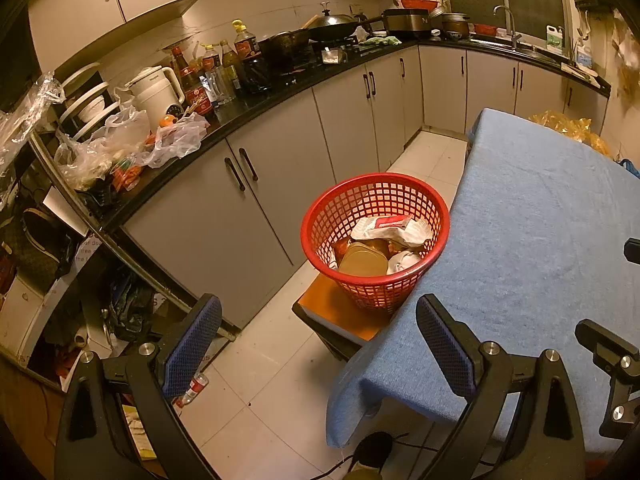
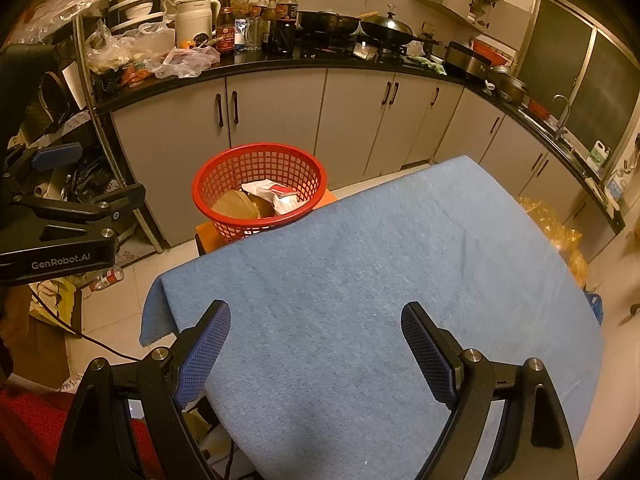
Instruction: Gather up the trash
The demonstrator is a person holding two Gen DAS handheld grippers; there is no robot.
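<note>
One red basket (image 1: 375, 240) stands beside the blue-covered desk (image 1: 540, 240), holding one white wrapper (image 1: 394, 229) and one tan lid (image 1: 362, 262). Left tool (image 1: 320, 356) and right tool (image 2: 316, 352): spread, holding nothing.

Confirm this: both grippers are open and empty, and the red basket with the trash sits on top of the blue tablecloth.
One detail is wrong. The red basket sits on an orange-topped stool beside the table, not on the blue tablecloth; the left wrist view shows this. The left gripper and right gripper are indeed open and empty.
</note>
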